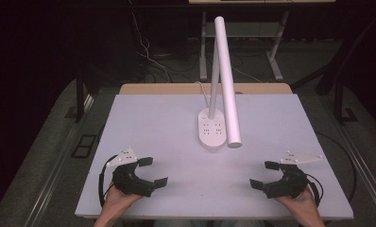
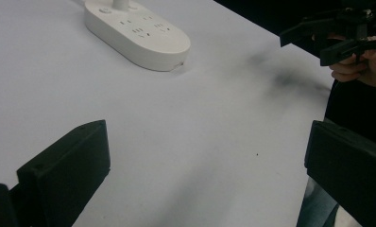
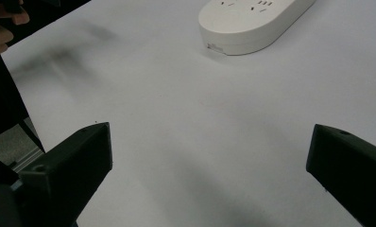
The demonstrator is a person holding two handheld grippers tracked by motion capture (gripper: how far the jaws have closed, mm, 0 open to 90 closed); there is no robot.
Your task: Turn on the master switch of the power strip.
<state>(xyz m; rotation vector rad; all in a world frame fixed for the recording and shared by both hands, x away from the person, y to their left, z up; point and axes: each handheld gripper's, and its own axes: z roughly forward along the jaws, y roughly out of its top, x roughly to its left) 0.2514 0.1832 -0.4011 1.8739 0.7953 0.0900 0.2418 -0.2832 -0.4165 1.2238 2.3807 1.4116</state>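
Since nothing is held, both the left gripper (image 1: 153, 172) and right gripper (image 1: 263, 174) rest with jaws wide, the lamp (image 1: 212, 127) waiting at twelve o'clock.

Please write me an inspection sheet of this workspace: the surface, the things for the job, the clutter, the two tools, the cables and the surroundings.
Surface: white table top, flat, with faint dark smudges on it in both gripper views.
Job's things: white desk lamp on an oval base with sockets, at the centre of the table toward the far side; its long head slants down to the near side.
Clutter: nothing seen.
Tools: left tool and right tool sit near the front edge, each held by a hand, jaws apart and empty, pointing inward.
Cables: a black cable loops from the left tool; a white cord leaves the lamp toward the far edge.
Surroundings: dark room, grey floor, table legs and loose wires behind.
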